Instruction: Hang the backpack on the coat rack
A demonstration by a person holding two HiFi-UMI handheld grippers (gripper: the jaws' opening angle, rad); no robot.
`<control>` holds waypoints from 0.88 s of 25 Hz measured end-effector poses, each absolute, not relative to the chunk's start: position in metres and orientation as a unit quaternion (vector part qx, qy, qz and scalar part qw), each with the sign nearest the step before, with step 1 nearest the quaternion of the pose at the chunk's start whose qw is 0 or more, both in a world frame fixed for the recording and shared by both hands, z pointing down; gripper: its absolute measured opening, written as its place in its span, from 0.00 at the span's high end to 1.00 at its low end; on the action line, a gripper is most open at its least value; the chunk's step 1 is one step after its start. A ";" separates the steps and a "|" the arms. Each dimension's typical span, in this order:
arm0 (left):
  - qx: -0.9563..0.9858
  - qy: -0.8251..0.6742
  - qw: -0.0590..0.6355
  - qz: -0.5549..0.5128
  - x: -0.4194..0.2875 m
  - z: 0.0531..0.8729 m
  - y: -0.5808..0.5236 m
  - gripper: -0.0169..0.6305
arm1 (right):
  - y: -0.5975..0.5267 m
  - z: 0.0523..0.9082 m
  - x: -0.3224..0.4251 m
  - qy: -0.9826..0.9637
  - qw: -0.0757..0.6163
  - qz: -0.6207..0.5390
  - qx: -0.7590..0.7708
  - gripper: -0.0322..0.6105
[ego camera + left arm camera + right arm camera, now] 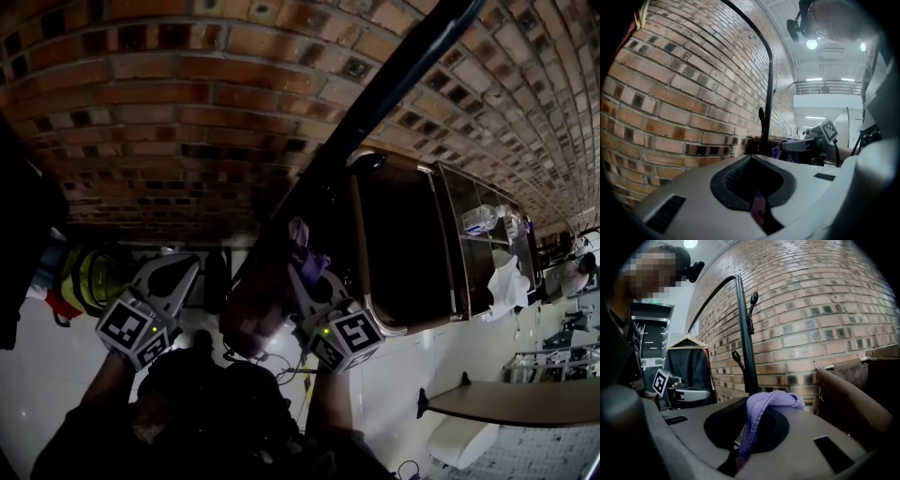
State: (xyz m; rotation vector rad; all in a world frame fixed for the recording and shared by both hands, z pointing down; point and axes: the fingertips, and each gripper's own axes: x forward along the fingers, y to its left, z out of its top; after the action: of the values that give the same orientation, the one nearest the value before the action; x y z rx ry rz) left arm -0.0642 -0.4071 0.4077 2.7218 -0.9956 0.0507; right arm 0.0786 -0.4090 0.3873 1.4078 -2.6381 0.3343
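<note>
**Backpack [251, 323] aloft, not yet hung**

Head view: bag hangs between the two grippers at 6 o'clock, close to the coat rack [394, 84] pole, which runs off toward 1 o'clock.

Right gripper [302, 277]: jaws fully closed on the purple loop [761, 404], which drapes over them.

Left gripper [178, 277]: jaws together on a thin purplish strip, probably bag fabric.

Judgement: soft, sagging load of modest weight; the woven loop should not slip. Best hold is the loop itself, kept spread so a hook [752, 301], at 12 o'clock in the right gripper view, can enter.

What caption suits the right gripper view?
Right gripper shut on a purple strap, facing the coat rack before a brick wall.
</note>
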 end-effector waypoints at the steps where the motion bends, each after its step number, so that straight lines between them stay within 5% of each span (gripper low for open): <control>1: 0.932 -0.340 0.124 0.015 -0.064 0.408 -0.410 0.91 | -0.413 0.387 0.079 -0.874 0.065 0.109 0.468 0.95; 22: 0.910 -0.395 0.129 0.016 -0.046 0.411 -0.441 0.91 | -0.442 0.436 0.037 -0.927 0.171 0.092 0.321 0.95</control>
State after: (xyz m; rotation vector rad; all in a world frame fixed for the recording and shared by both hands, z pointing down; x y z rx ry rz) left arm -0.0458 -0.4413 0.4110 2.6440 -1.1476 0.0475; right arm 0.0365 -0.4422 0.4364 0.9131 -2.6323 0.2617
